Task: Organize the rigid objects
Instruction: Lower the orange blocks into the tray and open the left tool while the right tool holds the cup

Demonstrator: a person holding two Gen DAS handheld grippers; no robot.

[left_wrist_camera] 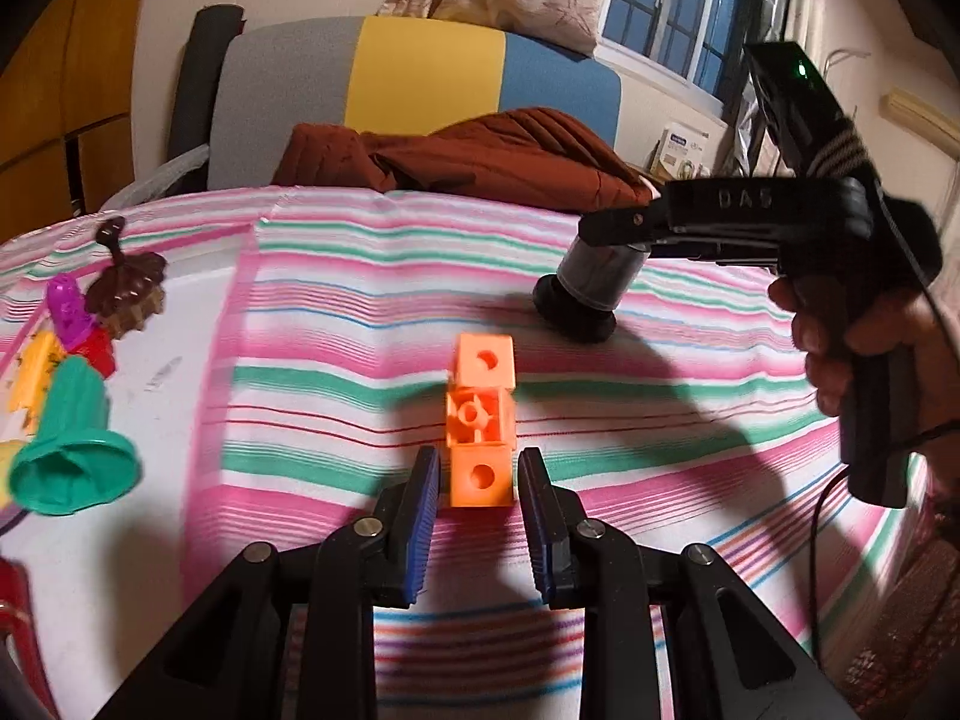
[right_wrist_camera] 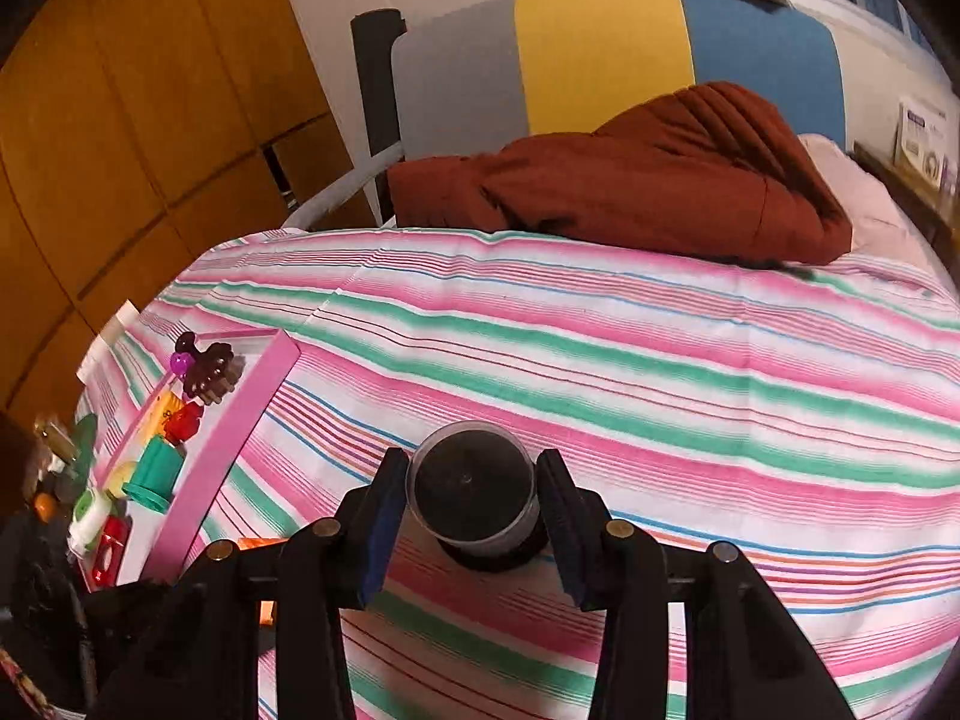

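An orange stack of three plastic cubes (left_wrist_camera: 480, 414) lies on the striped bedsheet (left_wrist_camera: 660, 396). My left gripper (left_wrist_camera: 479, 462) is shut on its nearest cube. My right gripper (right_wrist_camera: 472, 465) is shut on a dark round jar (right_wrist_camera: 471, 489) with a black lid; both pads touch its sides. In the left wrist view the jar (left_wrist_camera: 591, 282) hangs tilted, lid down, just over the sheet at the right gripper's (left_wrist_camera: 606, 240) tip, with a hand (left_wrist_camera: 840, 354) on the handle. A pink-rimmed white tray (right_wrist_camera: 240, 414) at the left holds several toys.
In the tray lie a green cup-shaped toy (left_wrist_camera: 72, 456), a brown acorn-like toy (left_wrist_camera: 126, 288), and purple, red and yellow pieces. A rust-brown quilted cloth (left_wrist_camera: 480, 156) lies at the far side before a grey, yellow and blue headboard (left_wrist_camera: 420, 72). Wooden cabinets (right_wrist_camera: 120, 120) stand left.
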